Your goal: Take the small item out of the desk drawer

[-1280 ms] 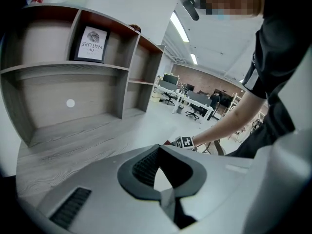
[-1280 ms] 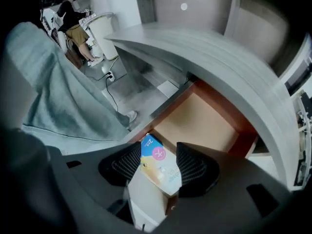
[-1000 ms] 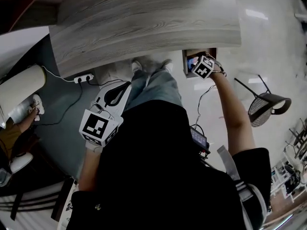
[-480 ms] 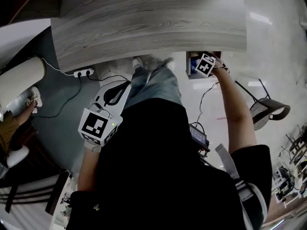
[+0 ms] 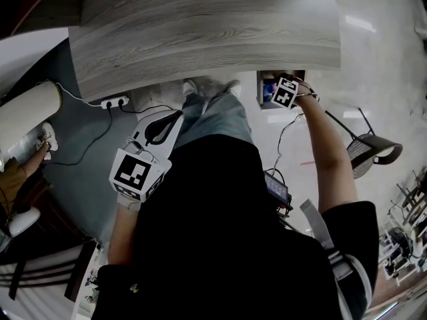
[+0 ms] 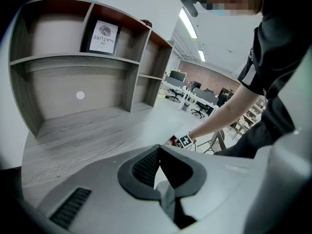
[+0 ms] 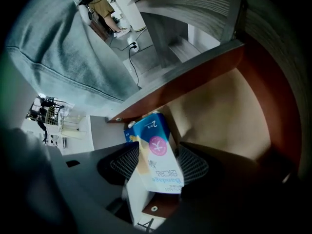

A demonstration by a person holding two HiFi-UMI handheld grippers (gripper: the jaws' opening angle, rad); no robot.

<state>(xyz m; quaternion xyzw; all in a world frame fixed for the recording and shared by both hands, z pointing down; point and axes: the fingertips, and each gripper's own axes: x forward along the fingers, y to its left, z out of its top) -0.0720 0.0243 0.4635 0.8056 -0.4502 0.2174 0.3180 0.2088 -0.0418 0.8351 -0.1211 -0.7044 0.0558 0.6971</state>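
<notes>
Jaws of the right gripper (image 7: 157,165), which have just been closing, clasp the sides of a small blue-and-white cardboard bandage box (image 7: 153,135). It stands tilted inside the open brown wooden drawer (image 7: 229,116) under the grey wood-grain counter (image 5: 200,32). Well apart, the left gripper (image 6: 158,147) has its jaws clenched on nothing.

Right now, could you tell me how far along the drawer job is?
Done: the desk drawer is open. In hand: the right gripper reaches inside, its jaws have just been closing, pads apparently on the blue bandage box. Remaining: lift the box clear of the drawer. The left gripper is shut, idle.
</notes>
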